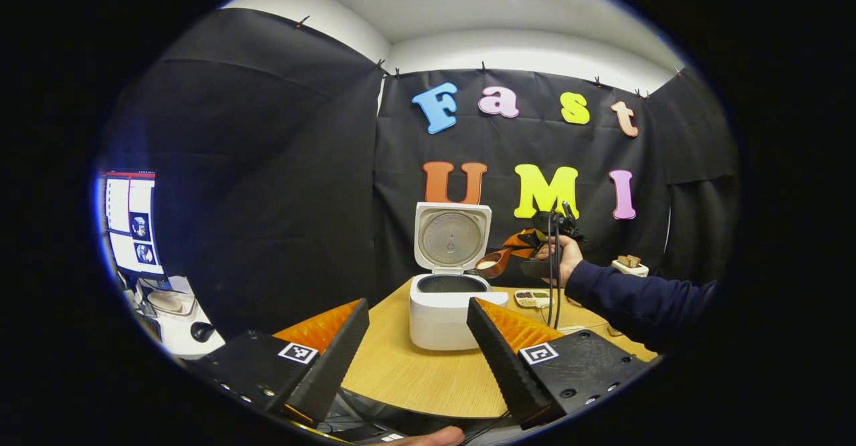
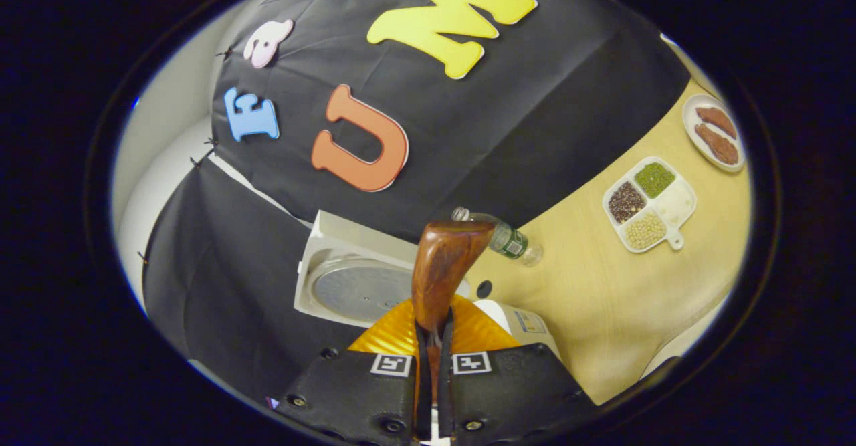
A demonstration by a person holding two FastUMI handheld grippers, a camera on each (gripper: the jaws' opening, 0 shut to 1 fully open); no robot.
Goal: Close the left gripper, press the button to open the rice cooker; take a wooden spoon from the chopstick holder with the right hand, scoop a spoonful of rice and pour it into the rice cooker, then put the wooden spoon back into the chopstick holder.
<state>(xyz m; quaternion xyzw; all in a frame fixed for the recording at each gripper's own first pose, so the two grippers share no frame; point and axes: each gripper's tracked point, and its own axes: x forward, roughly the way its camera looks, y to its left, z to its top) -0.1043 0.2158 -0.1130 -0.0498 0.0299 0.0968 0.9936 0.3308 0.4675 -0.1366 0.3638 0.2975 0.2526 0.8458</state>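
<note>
- Pouring step, I judge: right gripper (image 2: 433,352) clamps the wooden spoon (image 2: 441,265), rice in its bowl, beside the open rice cooker (image 1: 447,299) at frame centre.
- Left gripper (image 1: 414,346) hangs open, lower frame.
- Next I tip the spoon over the pot.

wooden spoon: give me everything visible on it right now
The wooden spoon is reddish-brown, glossy wood, with a thick handle widening to a bowl. The right gripper is shut on its handle, both fingers pressing it. In the left gripper view the spoon is held in the air beside the rim of the open rice cooker, its bowl carrying a pale heap that looks like rice, tilted slightly toward the pot.
</note>
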